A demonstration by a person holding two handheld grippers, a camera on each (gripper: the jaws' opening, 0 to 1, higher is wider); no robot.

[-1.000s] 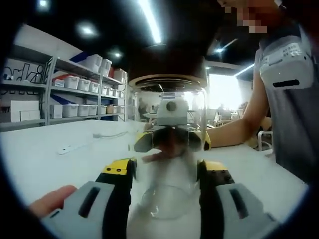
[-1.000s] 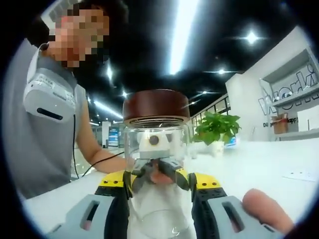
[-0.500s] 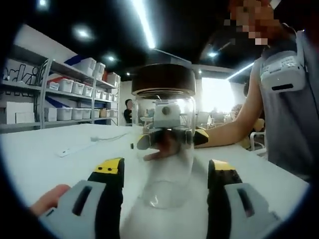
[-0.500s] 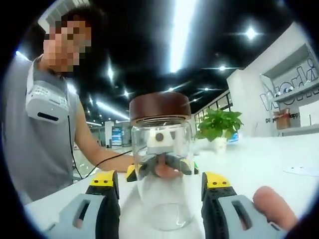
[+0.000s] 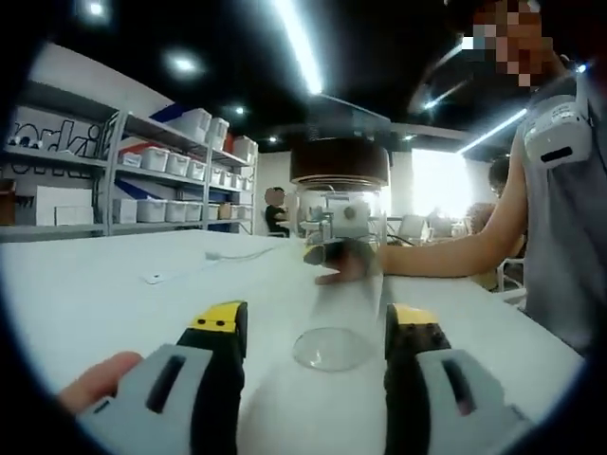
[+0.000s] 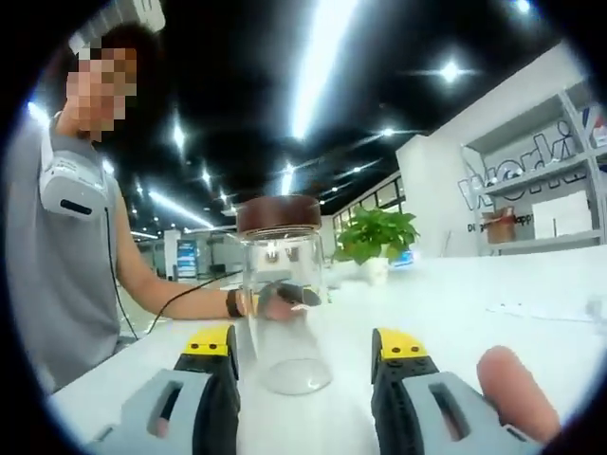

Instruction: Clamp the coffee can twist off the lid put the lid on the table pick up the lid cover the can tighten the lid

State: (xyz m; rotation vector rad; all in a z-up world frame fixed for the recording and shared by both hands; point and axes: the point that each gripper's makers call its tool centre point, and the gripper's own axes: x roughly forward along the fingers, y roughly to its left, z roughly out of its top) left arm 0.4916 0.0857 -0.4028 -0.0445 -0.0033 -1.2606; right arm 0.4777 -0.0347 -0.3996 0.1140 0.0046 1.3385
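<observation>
The coffee can is a clear glass jar (image 5: 340,275) with a dark brown lid (image 5: 340,161) seated on top, standing upright on the white table (image 5: 114,313). My left gripper (image 5: 316,322) is open just short of the jar, with yellow-tipped jaws wide apart and touching nothing. From the opposite side, the same jar (image 6: 285,313) and lid (image 6: 278,215) stand a little left of centre. My right gripper (image 6: 304,343) is open too, apart from the glass. Each gripper shows dimly through the glass in the other's view.
Shelves with white bins (image 5: 171,180) line the far left wall. A power strip with a cable (image 5: 166,277) lies on the table. A person in a grey top (image 5: 560,218) stands close at the table edge. A potted plant (image 6: 375,237) stands behind the jar.
Both grippers have drawn back from the jar, which looks smaller now. Their jaws, close against the glass a second ago, have spread and stand clear of it.
</observation>
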